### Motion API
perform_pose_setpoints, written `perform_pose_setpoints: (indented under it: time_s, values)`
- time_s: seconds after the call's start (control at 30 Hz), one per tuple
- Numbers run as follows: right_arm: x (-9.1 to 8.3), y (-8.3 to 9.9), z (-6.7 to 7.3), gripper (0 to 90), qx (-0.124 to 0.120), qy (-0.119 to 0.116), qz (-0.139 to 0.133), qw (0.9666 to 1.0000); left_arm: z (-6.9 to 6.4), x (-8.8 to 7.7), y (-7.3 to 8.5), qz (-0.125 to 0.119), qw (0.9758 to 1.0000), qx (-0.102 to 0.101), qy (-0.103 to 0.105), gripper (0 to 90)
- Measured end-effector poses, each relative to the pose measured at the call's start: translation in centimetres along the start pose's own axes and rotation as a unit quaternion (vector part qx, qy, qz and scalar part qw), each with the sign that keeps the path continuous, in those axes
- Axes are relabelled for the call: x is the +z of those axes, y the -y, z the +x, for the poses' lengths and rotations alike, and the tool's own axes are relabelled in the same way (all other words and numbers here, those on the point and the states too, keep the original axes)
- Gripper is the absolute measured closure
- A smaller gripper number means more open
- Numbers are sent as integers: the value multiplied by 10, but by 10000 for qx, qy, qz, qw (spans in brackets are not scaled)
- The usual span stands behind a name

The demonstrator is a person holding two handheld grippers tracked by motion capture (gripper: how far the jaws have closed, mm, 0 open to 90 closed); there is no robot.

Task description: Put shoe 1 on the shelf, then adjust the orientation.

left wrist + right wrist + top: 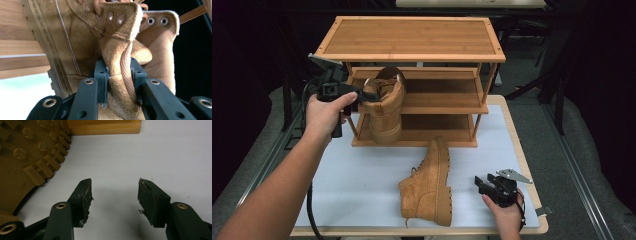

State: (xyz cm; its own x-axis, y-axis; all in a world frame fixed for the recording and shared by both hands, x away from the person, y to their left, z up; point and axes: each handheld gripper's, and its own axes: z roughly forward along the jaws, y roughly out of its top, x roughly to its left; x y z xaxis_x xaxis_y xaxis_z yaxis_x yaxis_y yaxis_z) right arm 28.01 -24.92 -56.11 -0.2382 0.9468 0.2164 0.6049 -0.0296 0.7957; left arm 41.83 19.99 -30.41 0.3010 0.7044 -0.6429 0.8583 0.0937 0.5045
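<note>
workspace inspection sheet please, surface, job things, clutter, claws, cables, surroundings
surface: white table top, wooden edge.
job's things: tan boot hangs toe-down at the wooden shoe rack; second tan boot lies on its side, sole toward the right claw.
clutter: nothing seen.
grippers: left claw pinches the boot's collar; right claw open, empty, low over the table.
cables: black cable trails under the left forearm.
surroundings: dark; grey floor.

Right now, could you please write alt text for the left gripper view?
The left gripper pinches the back collar of a tan suede boot between its black jaws. A wooden shoe rack shows behind it.
</note>
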Motion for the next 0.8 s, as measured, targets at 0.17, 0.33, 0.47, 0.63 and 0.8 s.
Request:
perform_pose_setpoints:
  time_s: [0.17,0.33,0.47,0.63,0.8]
  values:
    - [0,0,-1,445,9,-14,13,10000,-1,-1,11,-47,9998,136,-142,701]
    - [1,0,0,445,9,-36,-55,10000,-3,-5,17,-282,9972,633,-270,547]
    - [0,-1,1,445,-8,-16,-9,10000,-7,-14,15,-277,9970,690,-193,489]
    - [-1,-1,2,445,-26,-14,11,10000,-8,-28,18,-196,9973,702,21,484]
    - [-2,-2,5,445,-71,-30,20,10000,-6,-38,26,-153,9969,772,48,479]
